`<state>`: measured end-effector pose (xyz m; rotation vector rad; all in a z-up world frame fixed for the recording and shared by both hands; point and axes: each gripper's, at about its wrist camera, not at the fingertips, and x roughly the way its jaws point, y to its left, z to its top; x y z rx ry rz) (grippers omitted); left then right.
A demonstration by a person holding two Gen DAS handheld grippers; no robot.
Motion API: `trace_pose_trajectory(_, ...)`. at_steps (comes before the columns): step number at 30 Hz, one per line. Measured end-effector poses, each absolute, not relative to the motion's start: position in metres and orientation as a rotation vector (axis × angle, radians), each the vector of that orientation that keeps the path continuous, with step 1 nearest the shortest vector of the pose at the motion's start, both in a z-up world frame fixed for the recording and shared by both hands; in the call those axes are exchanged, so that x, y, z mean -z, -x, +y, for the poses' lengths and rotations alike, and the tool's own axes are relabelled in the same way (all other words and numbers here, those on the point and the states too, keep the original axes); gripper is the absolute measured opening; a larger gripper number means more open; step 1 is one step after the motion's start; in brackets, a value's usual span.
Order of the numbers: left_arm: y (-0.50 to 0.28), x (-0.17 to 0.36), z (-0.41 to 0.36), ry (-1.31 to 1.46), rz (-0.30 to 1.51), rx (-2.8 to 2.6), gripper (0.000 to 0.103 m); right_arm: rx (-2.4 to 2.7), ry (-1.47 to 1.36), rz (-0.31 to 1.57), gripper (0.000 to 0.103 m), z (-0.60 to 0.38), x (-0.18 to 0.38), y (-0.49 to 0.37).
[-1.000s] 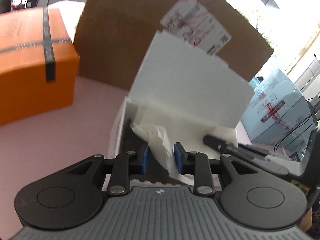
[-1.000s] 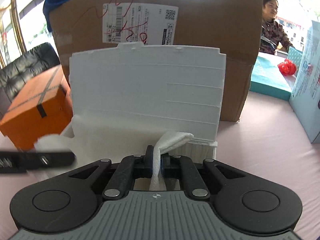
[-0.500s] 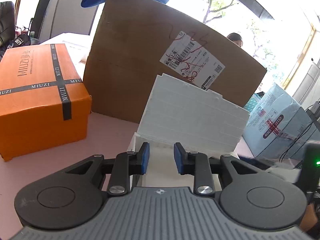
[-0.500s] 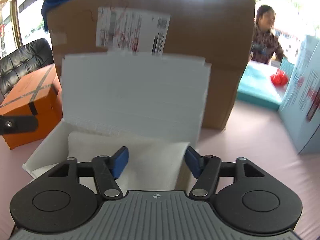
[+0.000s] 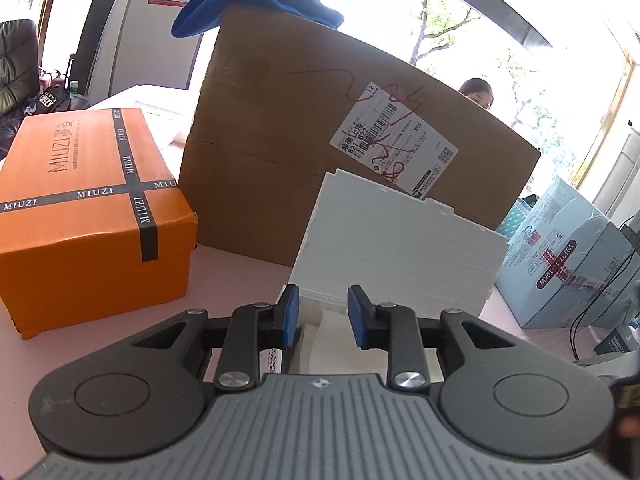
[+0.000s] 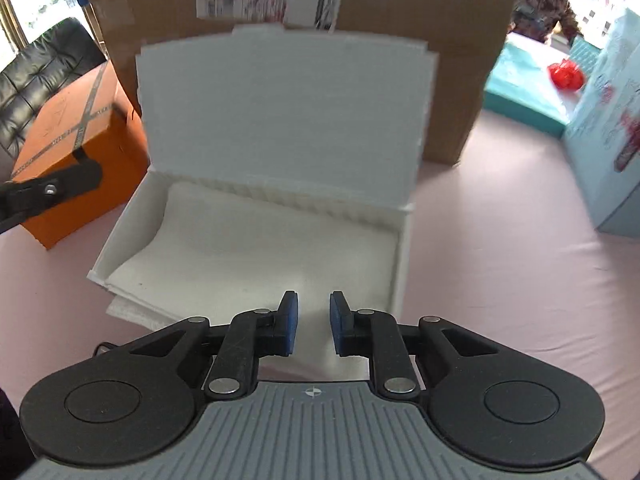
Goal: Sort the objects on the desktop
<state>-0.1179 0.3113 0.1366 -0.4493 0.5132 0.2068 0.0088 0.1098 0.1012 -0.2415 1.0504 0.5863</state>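
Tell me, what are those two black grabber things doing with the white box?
A person holds a grabber in each hand. Both the left gripper and the right gripper are open and hold nothing. They hover near a white box whose lid stands up against a big cardboard box. White paper lies flat inside. An orange box sits beside it.

The left gripper [image 5: 322,312] is level, its jaws parted and empty. The right gripper [image 6: 313,329] tilts downward, its jaws slightly apart, gripping nothing.
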Motion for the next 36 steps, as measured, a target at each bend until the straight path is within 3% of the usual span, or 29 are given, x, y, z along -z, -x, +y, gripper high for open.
trace_pose_trajectory(8,0.122,-0.142,0.315,0.442,0.472,-0.223,0.025,-0.582,0.257,1.105,0.016,0.134,-0.070,-0.034)
trace_pose_trajectory(15,0.114,-0.139,0.313,0.404,0.483,-0.231,0.025,-0.787,0.102,1.025,0.022,0.124,-0.109,-0.023)
trace_pose_trajectory(23,0.109,-0.133,0.321,0.455,0.510,-0.248,0.032,-0.835,0.134,1.174,0.017,0.172,-0.080,-0.013)
trace_pose_trajectory(26,0.114,-0.138,0.320,0.434,0.473,-0.262,0.041,-0.848,0.154,1.158,0.017,0.181,-0.082,-0.012)
trace_pose_trajectory(30,0.112,-0.138,0.320,0.430,0.470,-0.257,0.042,-0.881,0.185,1.064,0.017,0.189,-0.072,-0.005)
trace_pose_trajectory(33,0.111,-0.137,0.322,0.458,0.487,-0.238,0.042,-0.904,0.172,1.021,0.023,0.191,-0.066,-0.003)
trace_pose_trajectory(36,0.113,-0.139,0.321,0.457,0.479,-0.233,0.042,-0.881,0.167,1.009,0.038,0.187,-0.067,-0.005)
